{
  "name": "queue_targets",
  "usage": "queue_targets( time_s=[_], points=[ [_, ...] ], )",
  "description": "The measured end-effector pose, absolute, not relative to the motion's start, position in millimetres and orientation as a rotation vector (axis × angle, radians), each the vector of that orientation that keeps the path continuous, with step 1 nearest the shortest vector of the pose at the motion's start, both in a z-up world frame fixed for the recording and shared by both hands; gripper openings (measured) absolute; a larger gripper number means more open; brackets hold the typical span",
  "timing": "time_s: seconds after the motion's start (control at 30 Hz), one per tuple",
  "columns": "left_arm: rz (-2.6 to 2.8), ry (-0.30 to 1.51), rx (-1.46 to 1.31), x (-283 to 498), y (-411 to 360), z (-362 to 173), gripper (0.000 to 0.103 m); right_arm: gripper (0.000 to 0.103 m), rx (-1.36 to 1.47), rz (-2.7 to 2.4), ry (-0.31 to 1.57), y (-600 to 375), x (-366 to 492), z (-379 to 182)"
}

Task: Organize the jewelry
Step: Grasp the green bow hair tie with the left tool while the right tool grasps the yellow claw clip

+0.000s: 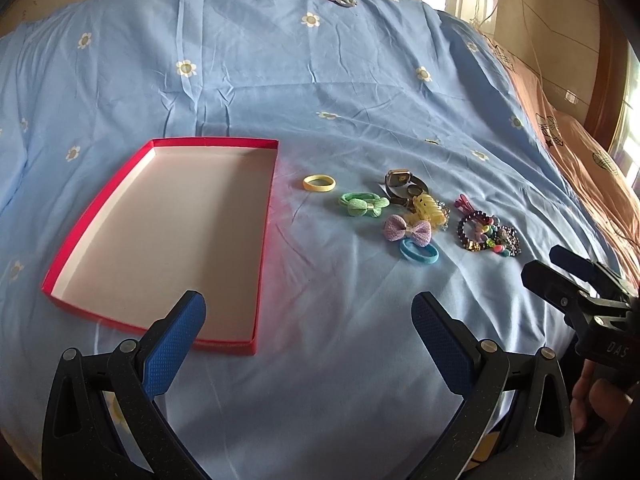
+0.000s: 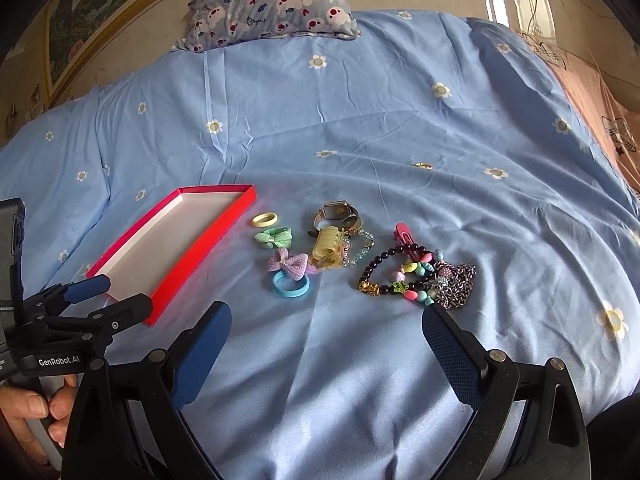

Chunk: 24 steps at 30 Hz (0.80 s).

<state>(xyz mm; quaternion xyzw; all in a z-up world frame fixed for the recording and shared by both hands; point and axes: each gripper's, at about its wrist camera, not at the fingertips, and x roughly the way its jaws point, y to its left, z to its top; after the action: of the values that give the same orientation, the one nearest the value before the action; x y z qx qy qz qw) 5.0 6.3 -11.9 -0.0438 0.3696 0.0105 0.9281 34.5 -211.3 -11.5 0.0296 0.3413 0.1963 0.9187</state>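
A shallow red box [image 1: 120,184] [image 2: 224,224] with a bare white inside lies on the blue bedsheet, left of the jewelry. To its right lie a yellow ring band [image 1: 319,183] [image 2: 264,219], a green bow tie [image 1: 362,204] [image 2: 275,237], a purple bow [image 1: 408,230] [image 2: 290,264], a blue hair tie [image 1: 419,253] [image 2: 291,286], a yellow claw clip [image 1: 430,209] [image 2: 328,247], a watch [image 1: 402,181] [image 2: 338,212] and beaded bracelets with a chain [image 1: 488,236] [image 2: 420,276]. My left gripper [image 1: 308,316] is open and empty near the box's near right corner. My right gripper [image 2: 326,326] is open and empty, just short of the jewelry.
A patterned pillow [image 2: 272,4] lies at the head of the bed. A small gold ring [image 2: 423,165] sits alone on the sheet beyond the pile. A pink cover [image 1: 580,160] lies along the bed's right edge. Each gripper shows in the other's view.
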Motion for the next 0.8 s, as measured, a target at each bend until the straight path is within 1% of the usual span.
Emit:
queue_targets(
  time_s=[0.13, 0.2, 0.27, 0.4, 0.47, 0.5, 0.57, 0.7, 0.8],
  points=[
    [0.008, 0.762, -0.108, 18, 13, -11, 0.103, 0.096, 0.068, 0.411, 0.713, -212, 43, -11],
    [0.012, 0.769, -0.099, 28, 15, -11, 0.103, 0.092, 0.07, 0.415, 0.721, -211, 49, -11],
    [0.003, 0.783, -0.1, 37, 16, -11, 0.101, 0.085, 0.074, 0.422, 0.734, -210, 56, -12],
    [-0.026, 0.818, -0.101, 58, 17, -12, 0.098, 0.074, 0.095, 0.445, 0.773, -206, 75, -15],
    [-0.042, 0.832, -0.098, 70, 16, -13, 0.096, 0.066, 0.101, 0.45, 0.79, -204, 86, -17],
    [-0.047, 0.838, -0.096, 75, 16, -13, 0.094, 0.065, 0.105, 0.45, 0.798, -203, 92, -17],
    [-0.059, 0.856, -0.095, 86, 16, -15, 0.089, 0.059, 0.111, 0.453, 0.81, -200, 101, -19],
    [-0.083, 0.887, -0.099, 108, 15, -19, 0.085, 0.055, 0.106, 0.46, 0.825, -192, 116, -20],
    [-0.1, 0.907, -0.108, 123, 15, -23, 0.081, 0.05, 0.098, 0.469, 0.85, -186, 127, -25]
  ],
)
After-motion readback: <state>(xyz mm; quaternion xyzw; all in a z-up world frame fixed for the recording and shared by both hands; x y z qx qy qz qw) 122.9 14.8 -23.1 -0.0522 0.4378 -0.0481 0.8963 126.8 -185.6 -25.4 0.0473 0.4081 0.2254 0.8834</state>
